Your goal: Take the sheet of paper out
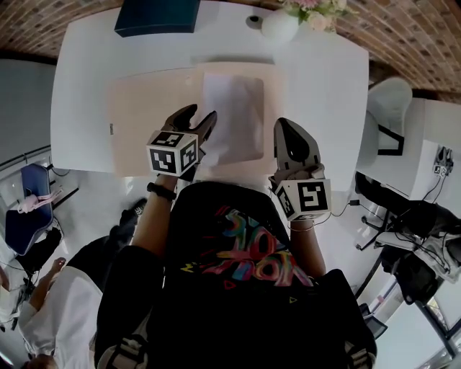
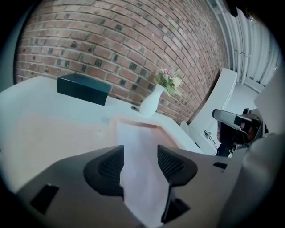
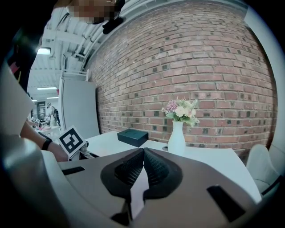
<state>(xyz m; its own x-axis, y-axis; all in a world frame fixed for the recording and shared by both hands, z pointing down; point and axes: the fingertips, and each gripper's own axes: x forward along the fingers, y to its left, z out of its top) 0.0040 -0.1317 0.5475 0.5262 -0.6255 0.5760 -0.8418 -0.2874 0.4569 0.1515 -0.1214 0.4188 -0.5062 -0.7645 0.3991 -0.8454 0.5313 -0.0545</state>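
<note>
Sheet of paper [image 1: 234, 115]: white, lying on the right half of an opened beige folder [image 1: 144, 115] at the middle of the white worktop [image 1: 324, 79]. Its near left corner lies at the left gripper [image 1: 200, 115].

Left gripper view: the jaws stand apart and the sheet [image 2: 138, 138] fills the gap between them, running from the folder [image 2: 53, 133] towards the camera. The pads do not close on it.

Left forearm [image 1: 155, 216]: bare, with a dark band at the wrist, reaching forward from the torso. Its gripper points ahead and slightly rightward.

Right gripper [image 1: 282, 124]: held just beside the folder's right edge, apart from the sheet and pointing straight ahead. In its own view the jaw tips [image 3: 143, 150] meet, with nothing seen caught between them.

Background: a dark box [image 1: 157, 16] and a white vase [image 1: 279, 25] of flowers stand at the worktop's far edge, before a brick wall [image 3: 200, 67].
</note>
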